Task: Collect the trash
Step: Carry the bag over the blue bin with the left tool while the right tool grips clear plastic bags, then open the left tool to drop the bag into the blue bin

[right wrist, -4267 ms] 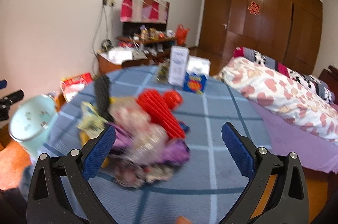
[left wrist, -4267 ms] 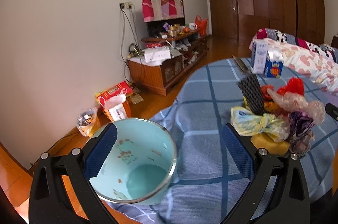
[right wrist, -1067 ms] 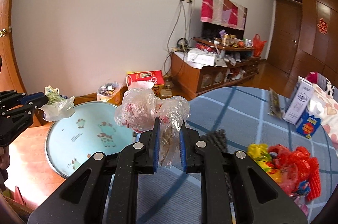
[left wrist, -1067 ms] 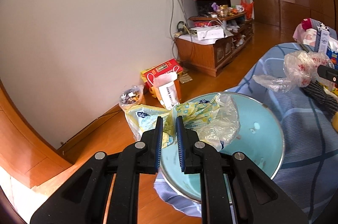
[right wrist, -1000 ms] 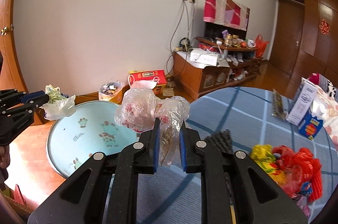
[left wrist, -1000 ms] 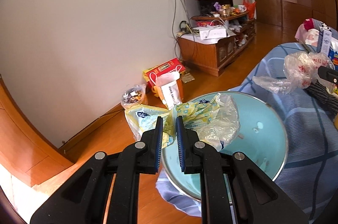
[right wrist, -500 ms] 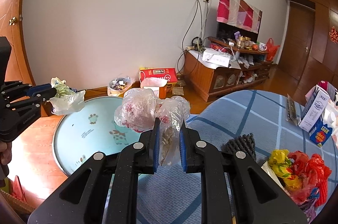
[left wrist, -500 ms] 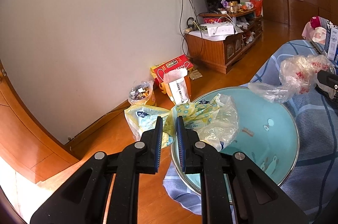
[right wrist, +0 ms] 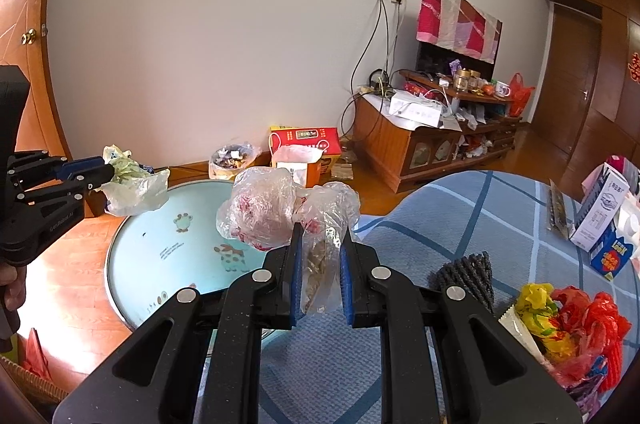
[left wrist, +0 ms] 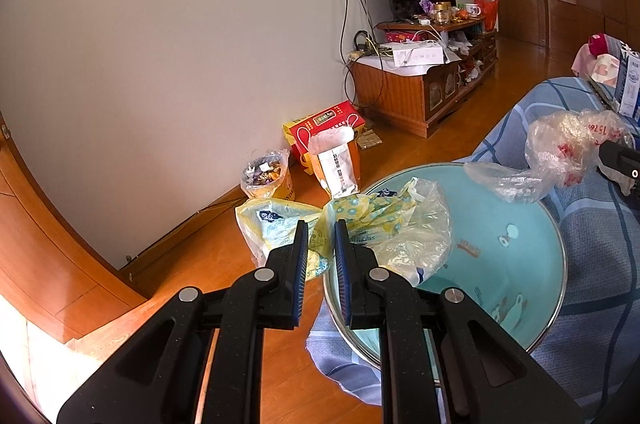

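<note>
My left gripper [left wrist: 321, 230] is shut on a crumpled yellow-and-white plastic bag [left wrist: 384, 224], which hangs over the near rim of the light-blue bin [left wrist: 516, 264]. In the right wrist view that same left gripper [right wrist: 106, 172] holds the yellow-and-white plastic bag [right wrist: 134, 190] at the bin's [right wrist: 160, 256] far-left rim. My right gripper [right wrist: 319, 238] is shut on a clear plastic bag with red print [right wrist: 272, 212], held above the bin's right edge; this clear bag [left wrist: 560, 152] also shows at the right of the left wrist view.
The bin stands at the edge of a blue checked cloth [right wrist: 440, 216]. A pile of red and yellow wrappers [right wrist: 568, 328], a black foam net [right wrist: 466, 276] and cartons [right wrist: 600, 212] lie on it. On the wooden floor are a small full waste bin [left wrist: 267, 176] and a red box [left wrist: 324, 124].
Both grippers keep their hold on their bags. The view has shifted slightly, so the bin sits a little more under the bags; the bags hang as before.
</note>
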Demonstrator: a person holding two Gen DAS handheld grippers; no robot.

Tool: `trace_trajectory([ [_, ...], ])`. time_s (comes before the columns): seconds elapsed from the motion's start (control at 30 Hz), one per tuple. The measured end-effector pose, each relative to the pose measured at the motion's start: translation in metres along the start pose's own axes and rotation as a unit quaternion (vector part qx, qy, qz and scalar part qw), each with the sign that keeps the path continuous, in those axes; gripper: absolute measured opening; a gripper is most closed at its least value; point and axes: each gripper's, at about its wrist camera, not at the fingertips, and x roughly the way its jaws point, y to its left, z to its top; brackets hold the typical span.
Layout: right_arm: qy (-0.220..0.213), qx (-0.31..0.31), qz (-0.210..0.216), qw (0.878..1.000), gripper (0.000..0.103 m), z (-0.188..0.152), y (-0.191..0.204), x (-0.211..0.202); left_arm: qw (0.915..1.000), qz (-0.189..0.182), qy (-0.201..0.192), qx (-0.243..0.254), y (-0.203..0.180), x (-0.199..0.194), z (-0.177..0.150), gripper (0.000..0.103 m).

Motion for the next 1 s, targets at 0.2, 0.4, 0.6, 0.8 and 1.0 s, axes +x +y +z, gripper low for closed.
trace_trajectory([
  [0.2,0.006,-0.006,0.016,1.0,0.031,0.0,0.004,0.004,1.0,-0.005,0.002,-0.002,0.0,-0.001,-0.001,0.039],
  [0.4,0.008,-0.007,0.017,1.0,0.049,-0.001,0.005,0.005,1.0,-0.006,0.002,0.002,-0.004,-0.002,-0.001,0.052],
  [0.6,0.005,0.001,0.012,1.0,0.057,-0.003,0.001,0.0,1.0,-0.007,0.002,0.001,-0.006,-0.001,-0.001,0.062],
  [0.8,0.003,0.003,0.004,1.0,0.06,-0.006,-0.002,-0.005,0.9999,-0.012,-0.001,0.004,-0.007,-0.002,0.0,0.066],
  [1.0,0.001,0.008,-0.003,1.0,0.061,-0.007,-0.007,-0.012,0.9998,-0.018,-0.002,0.01,-0.014,-0.005,-0.001,0.068],
])
